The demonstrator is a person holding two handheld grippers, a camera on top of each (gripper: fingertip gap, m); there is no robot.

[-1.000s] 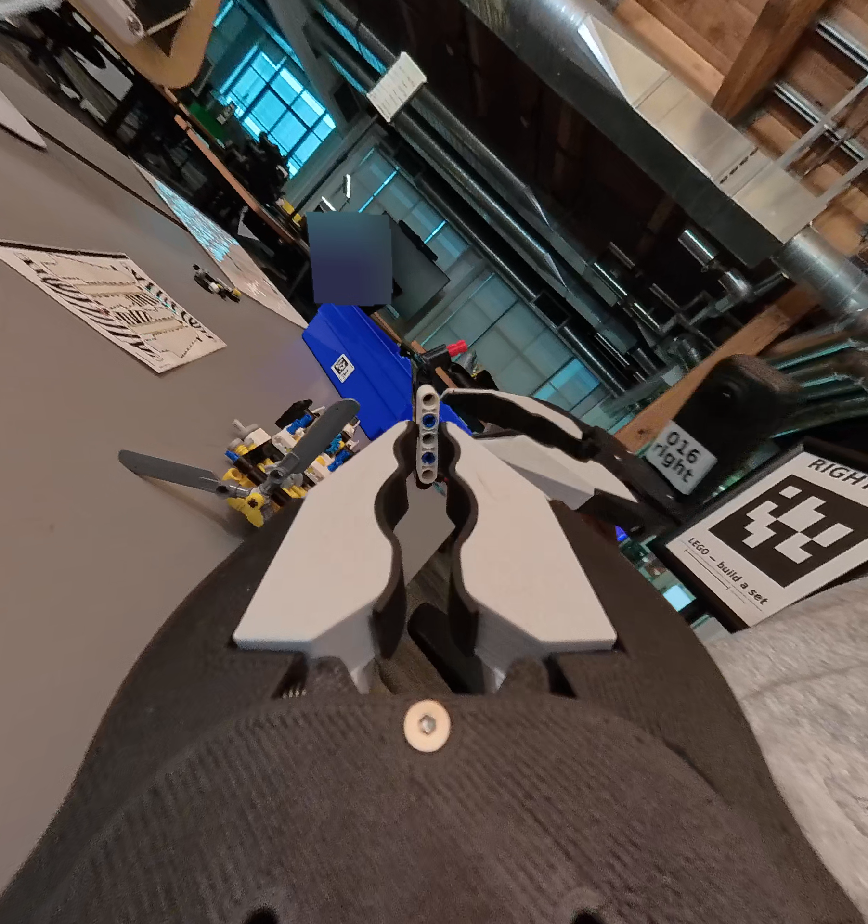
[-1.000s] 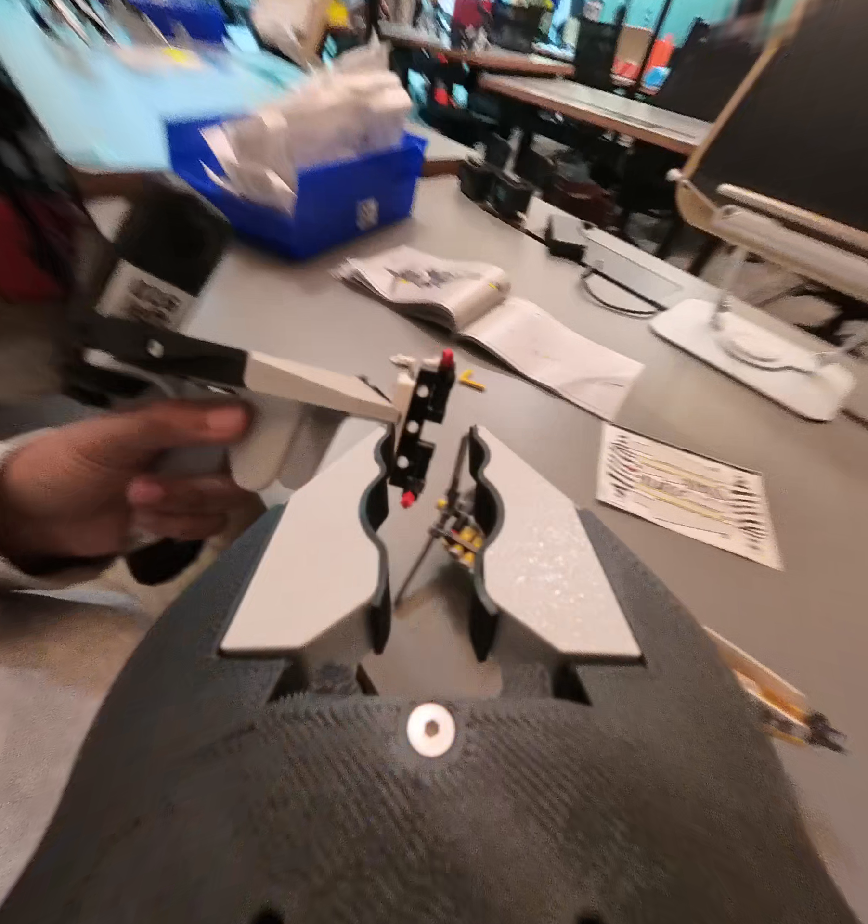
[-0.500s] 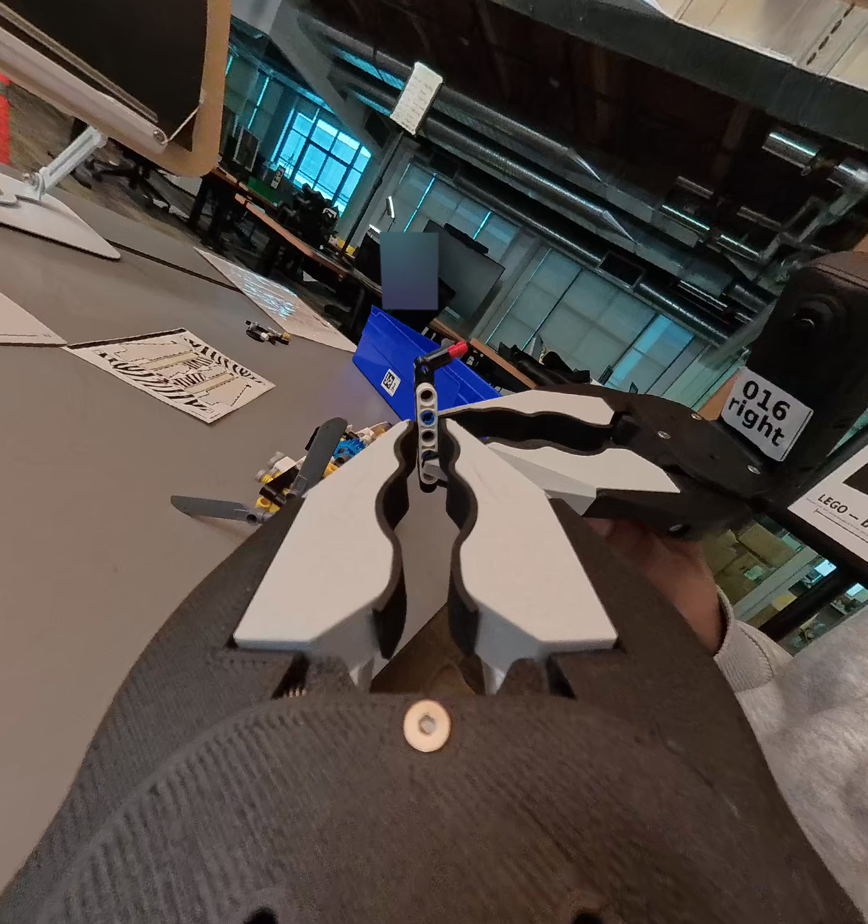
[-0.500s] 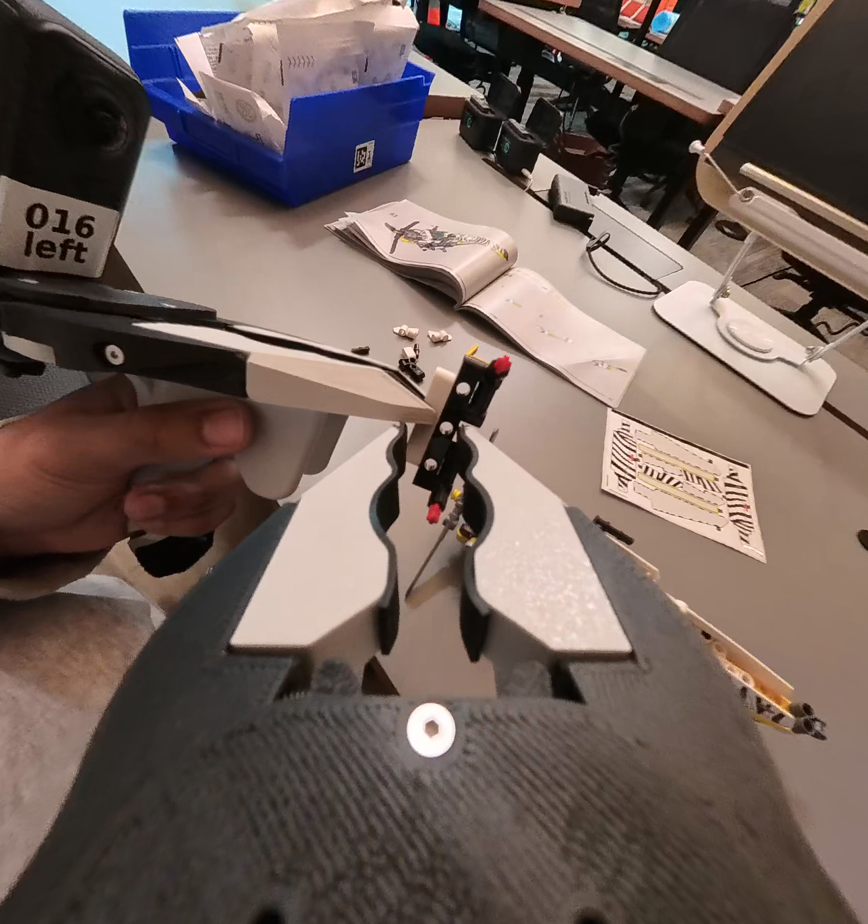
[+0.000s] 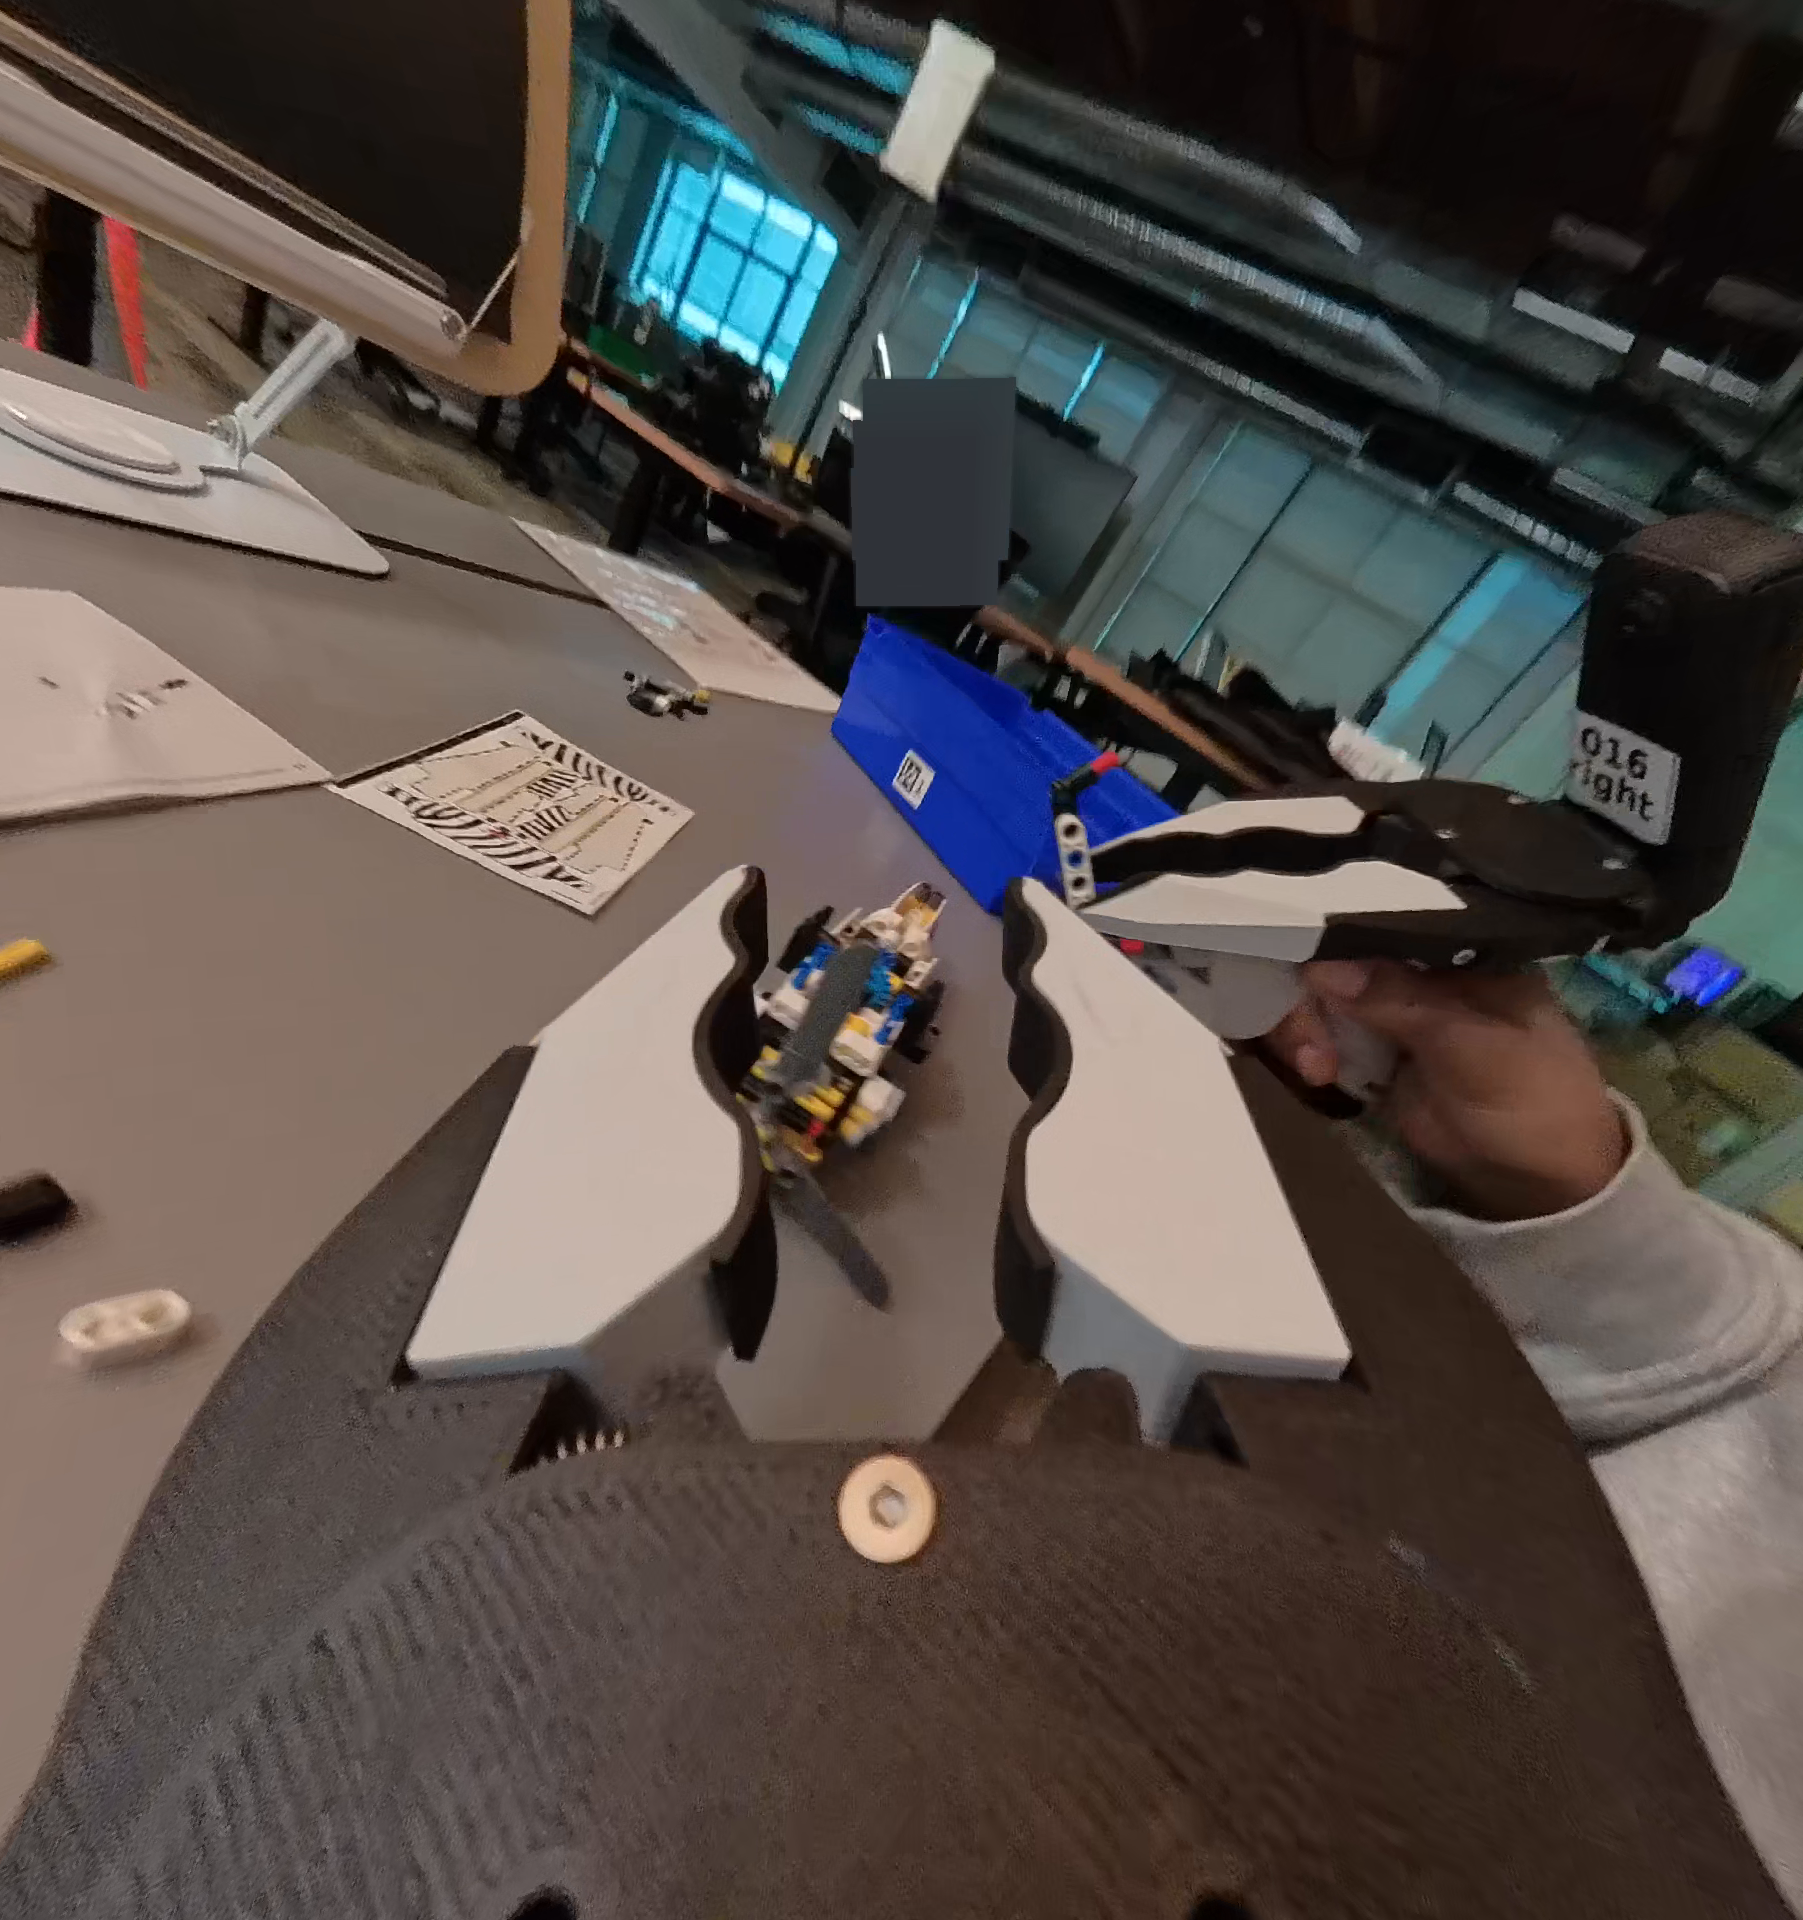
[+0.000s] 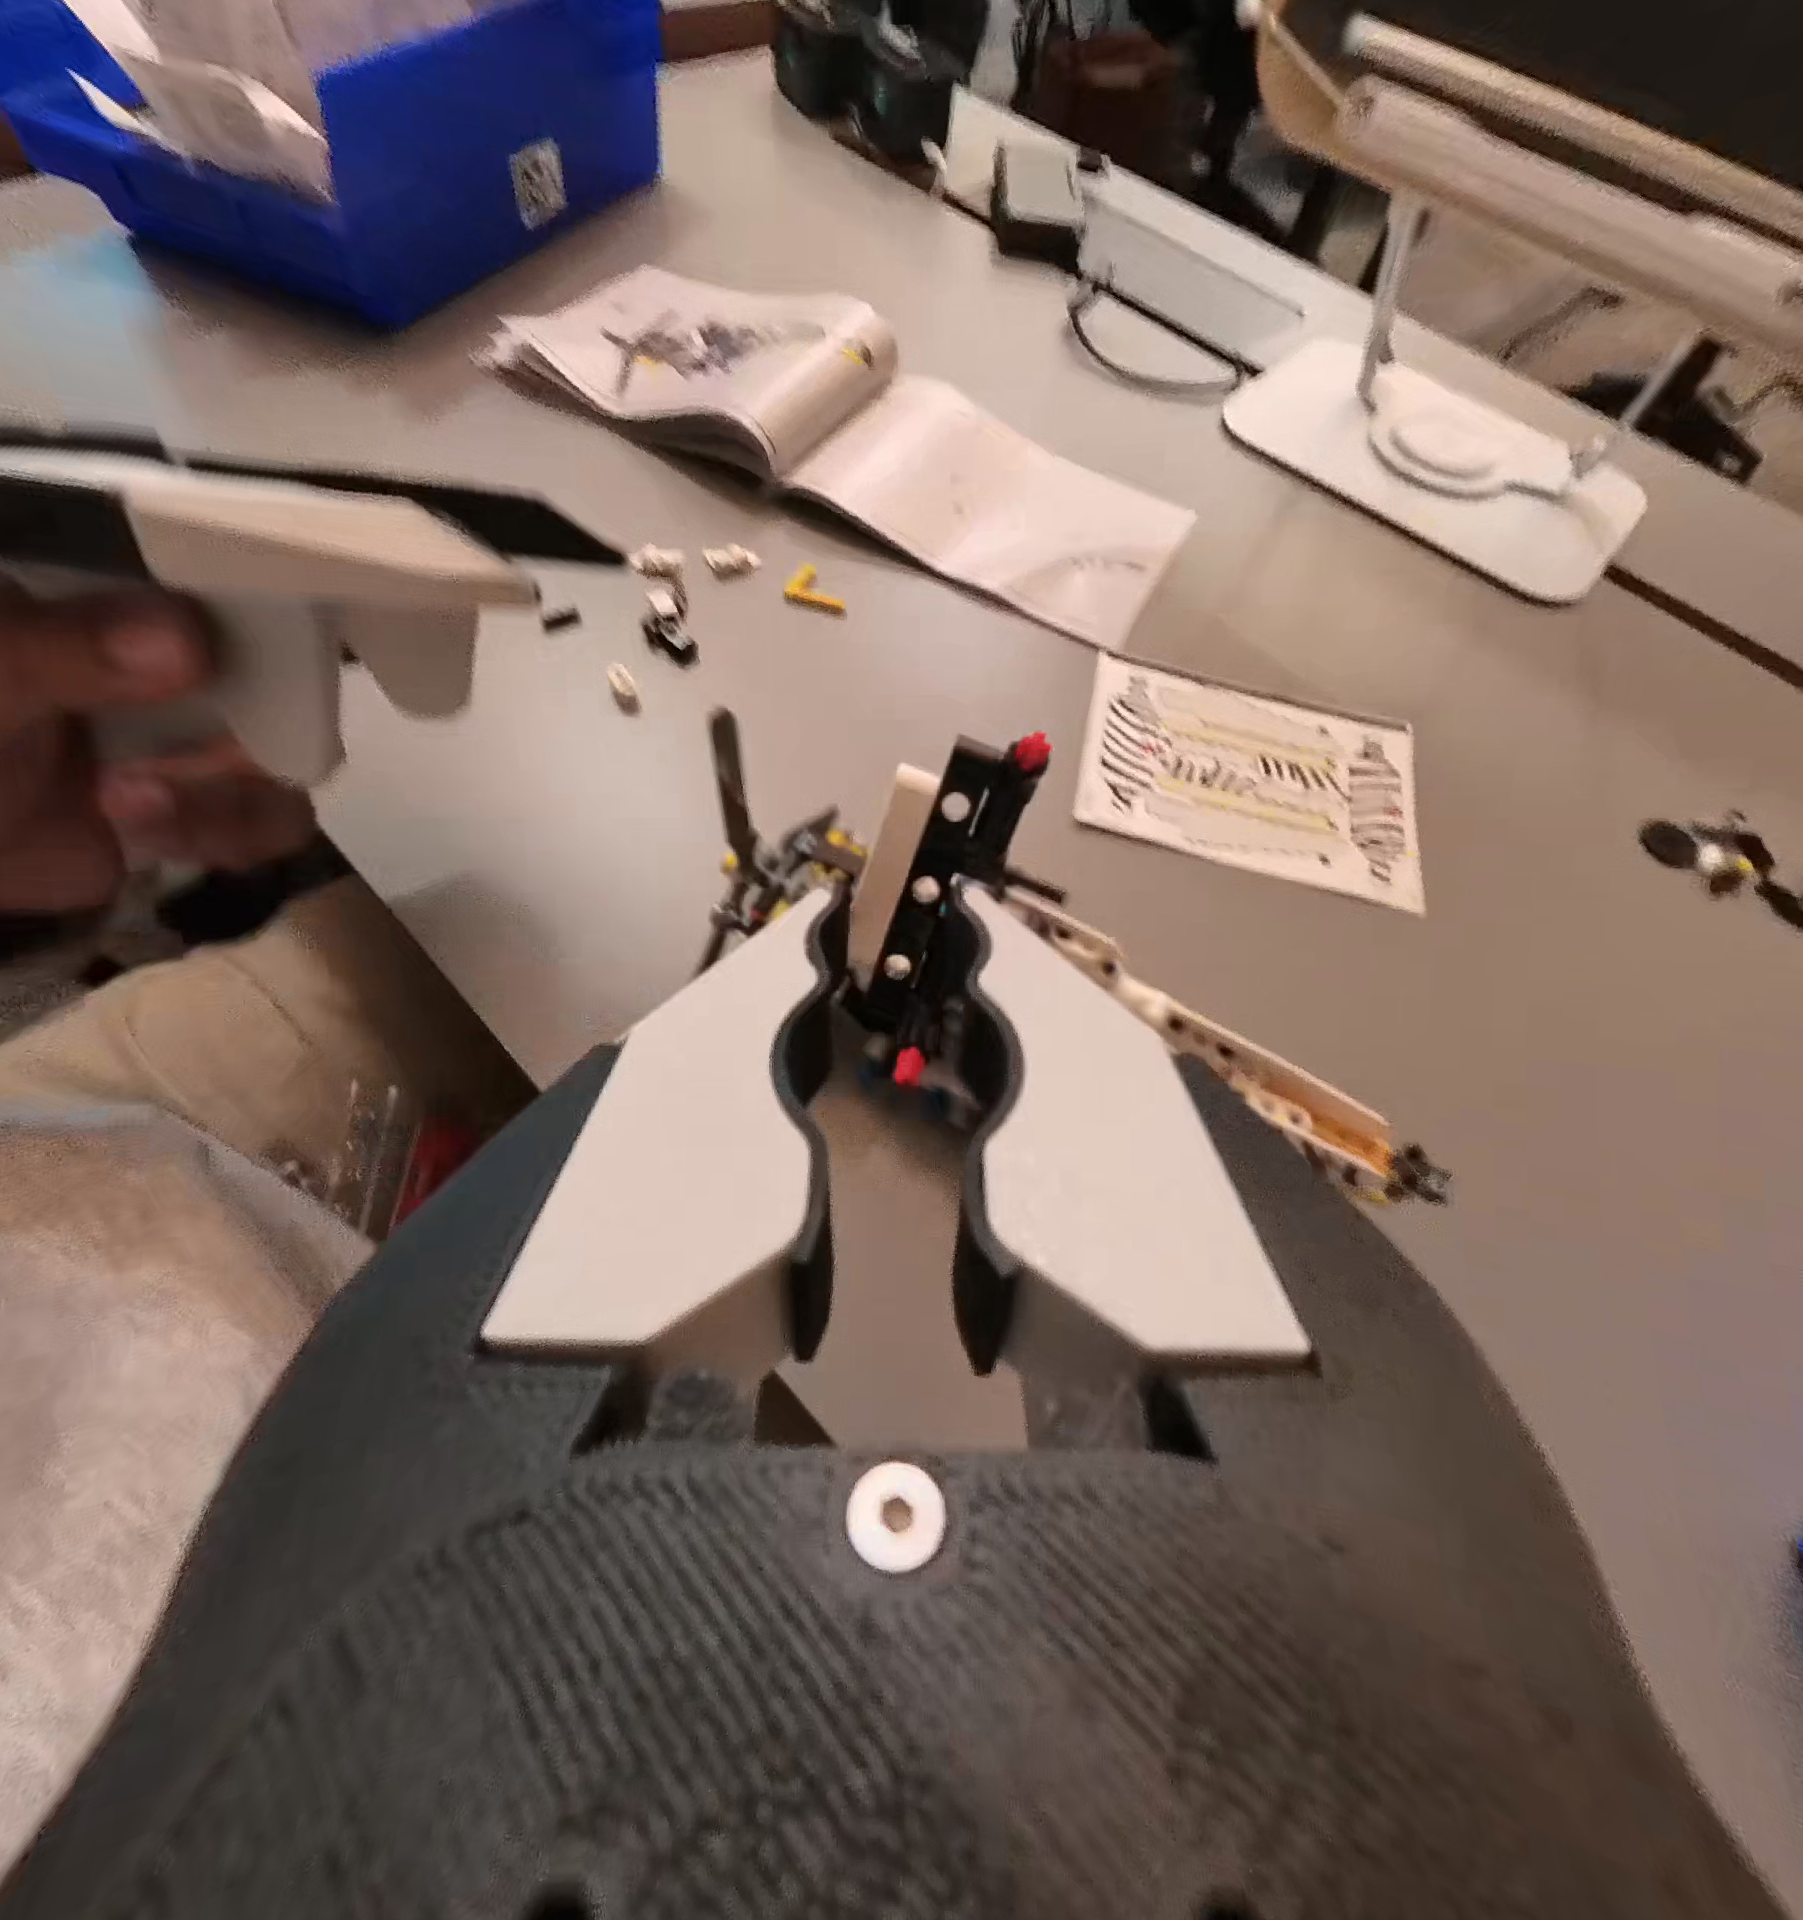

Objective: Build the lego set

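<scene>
The grey table (image 6: 1499, 1039) carries everything, and the layout reads as a working bench: the blue bin (image 6: 429, 208) of bagged parts sits far off at 11 o'clock in the right wrist view, out of the way, while the open instruction booklet (image 6: 824, 416) lies at 12 o'clock where it can be consulted, with the sticker sheet (image 6: 1250, 790) at 2 o'clock. The half-built model (image 5: 855, 1029), a white, blue and yellow body with a long grey blade across it, rests on the table at the centre of the left wrist view, probably parked there as the base that the next piece will join. Loose small pieces (image 6: 668, 613) lie scattered at 11 o'clock, near the booklet. The left gripper (image 5: 881, 904) hangs above the model with its jaws spread wide and nothing between them; the model shows through the gap but is not touched. The right gripper (image 6: 897, 925) has its jaws drawn narrow onto a small black and white sub-assembly (image 6: 928, 883) with red pins, held upright off the table, likely so its free end can be lined up with the model.
</scene>
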